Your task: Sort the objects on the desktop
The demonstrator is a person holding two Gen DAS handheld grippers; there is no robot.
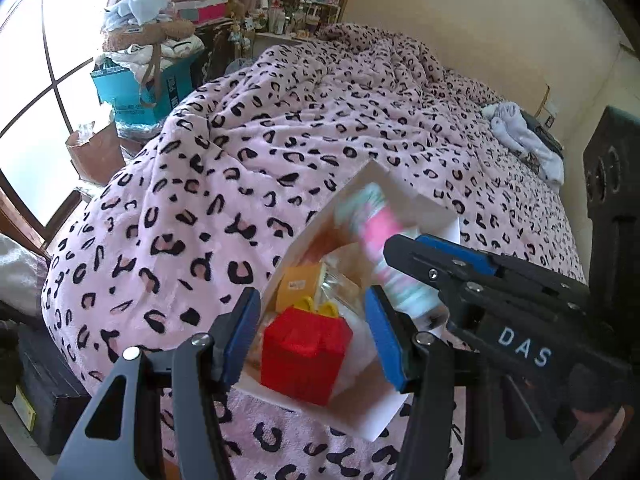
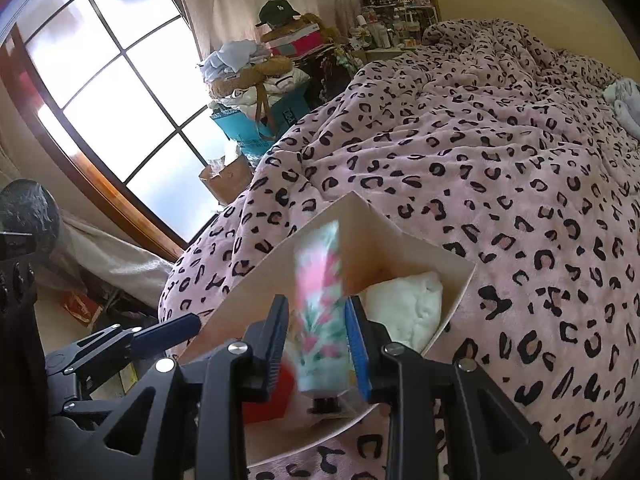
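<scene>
Right wrist: one tube (image 2: 320, 312), one box (image 2: 456, 280).

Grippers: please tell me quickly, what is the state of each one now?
Left gripper: open, holding nothing, above the white box.
Right gripper: shut on the floral tube, above the same box.

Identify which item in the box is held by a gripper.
The floral tube, clamped in the right gripper; the red box and yellow box lie loose.
</scene>
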